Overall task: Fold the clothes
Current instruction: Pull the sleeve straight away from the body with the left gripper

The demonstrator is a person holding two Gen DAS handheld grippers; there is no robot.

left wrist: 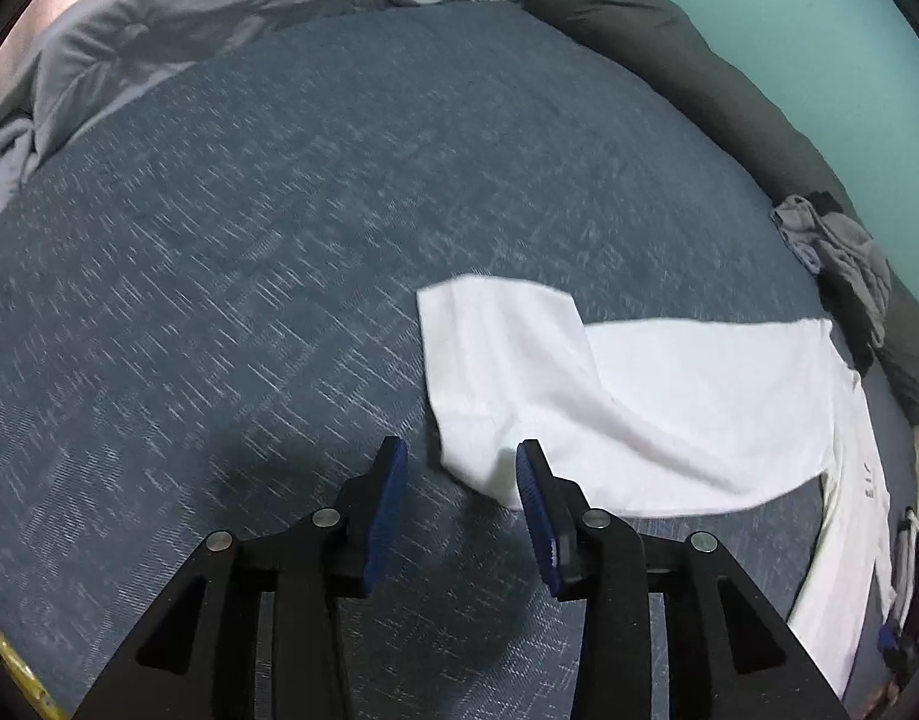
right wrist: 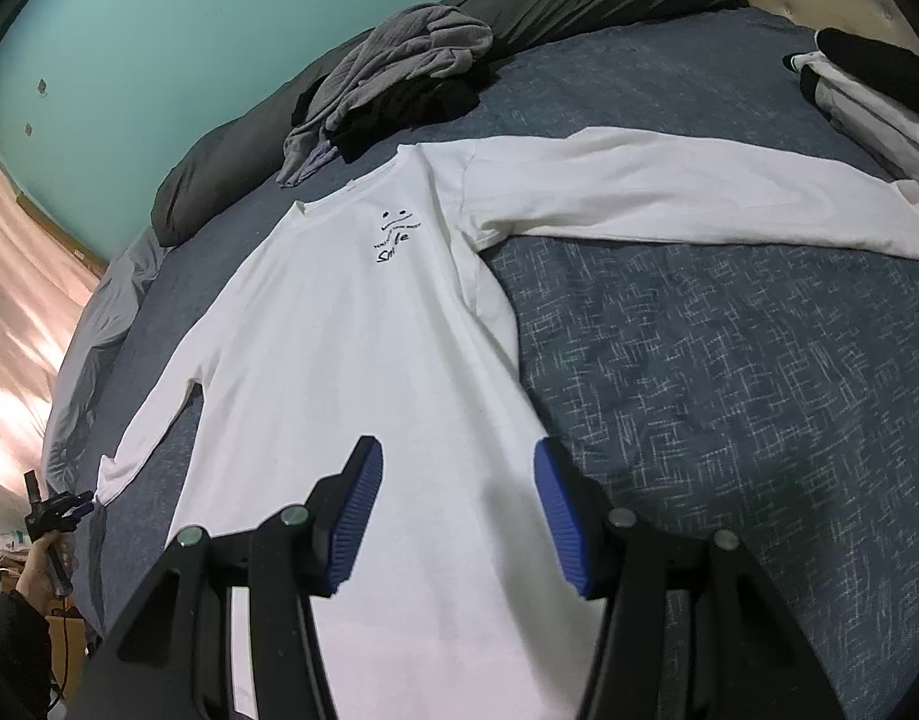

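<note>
Your white long-sleeved shirt (right wrist: pixel 363 360) lies flat on the bed (right wrist: pixel 729 360), sleeves spread, small black print that seems to read "Smile". Both claws, left (left wrist: pixel 462 468) and right (right wrist: pixel 456 474), gape apart, holding nothing.

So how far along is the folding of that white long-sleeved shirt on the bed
Barely started. The white long-sleeved shirt lies spread face up on the blue patterned bedspread, sleeves out. The left gripper is open at one cuff, the right gripper open over the hem. Every fold remains, plus the crumpled grey garment.
</note>
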